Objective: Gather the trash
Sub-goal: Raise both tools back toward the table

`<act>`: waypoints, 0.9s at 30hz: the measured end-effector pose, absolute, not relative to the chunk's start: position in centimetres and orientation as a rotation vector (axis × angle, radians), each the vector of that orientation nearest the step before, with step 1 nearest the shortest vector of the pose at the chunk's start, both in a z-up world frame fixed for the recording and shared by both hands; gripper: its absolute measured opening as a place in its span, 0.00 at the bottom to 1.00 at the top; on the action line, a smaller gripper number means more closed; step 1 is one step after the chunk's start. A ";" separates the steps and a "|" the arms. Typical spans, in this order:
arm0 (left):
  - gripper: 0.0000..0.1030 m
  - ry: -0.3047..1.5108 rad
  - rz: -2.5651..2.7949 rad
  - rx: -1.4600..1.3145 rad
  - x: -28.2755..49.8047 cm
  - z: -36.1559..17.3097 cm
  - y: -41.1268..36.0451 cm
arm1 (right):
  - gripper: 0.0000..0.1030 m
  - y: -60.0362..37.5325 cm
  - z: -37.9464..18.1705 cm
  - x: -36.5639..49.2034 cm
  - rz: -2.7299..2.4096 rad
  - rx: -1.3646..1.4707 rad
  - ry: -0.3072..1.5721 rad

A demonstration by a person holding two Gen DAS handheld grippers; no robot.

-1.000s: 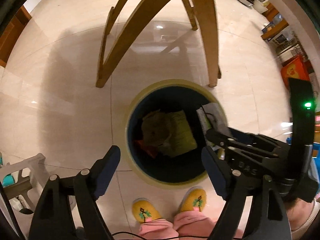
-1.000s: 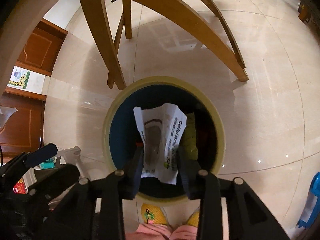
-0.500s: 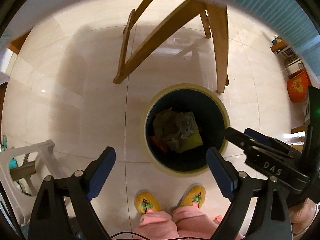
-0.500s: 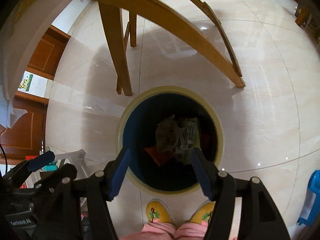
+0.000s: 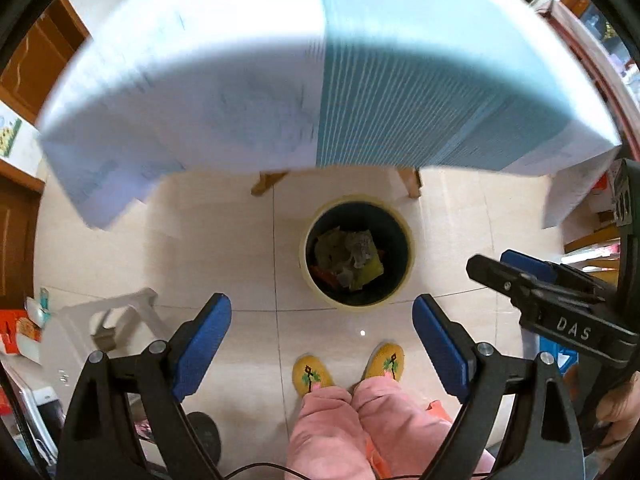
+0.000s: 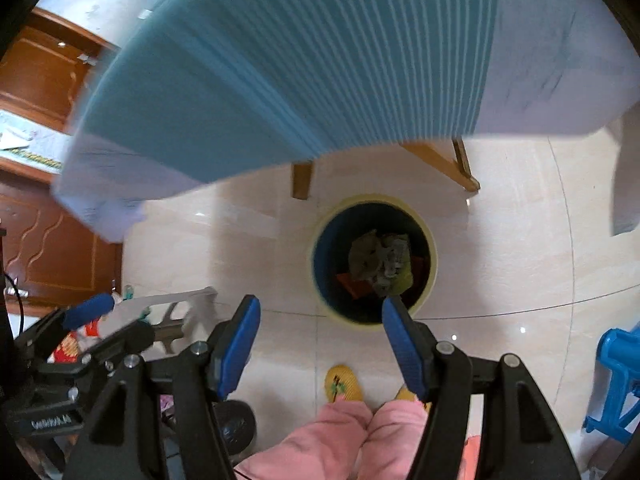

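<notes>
The left gripper (image 5: 322, 330) fills the lower frame with its blue-padded jaws spread wide and empty, while the right gripper (image 6: 320, 330), likewise parted and empty, points downward above pink-trousered legs (image 5: 360, 428) at bottom centre.

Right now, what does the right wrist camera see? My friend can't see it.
An open right hand-held gripper above a round bin of crumpled trash on a tiled floor. A blue-and-white tablecloth hangs overhead; yellow slippers show below.
</notes>
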State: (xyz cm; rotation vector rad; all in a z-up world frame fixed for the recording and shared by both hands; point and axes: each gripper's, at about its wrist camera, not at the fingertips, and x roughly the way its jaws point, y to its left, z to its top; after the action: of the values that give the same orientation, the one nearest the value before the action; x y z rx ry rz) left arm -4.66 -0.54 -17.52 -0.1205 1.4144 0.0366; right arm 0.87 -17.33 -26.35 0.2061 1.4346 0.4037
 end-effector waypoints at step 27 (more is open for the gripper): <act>0.88 1.055 0.015 0.071 -0.2 7.9 -2.3 | 0.62 -18.9 1.1 4.0 0.592 0.088 0.975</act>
State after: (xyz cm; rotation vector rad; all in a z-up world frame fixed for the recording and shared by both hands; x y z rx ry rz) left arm -0.18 -2.27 7.94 0.0711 1.0550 0.0149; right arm 3.96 -18.88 1.09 0.0878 0.9753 0.5921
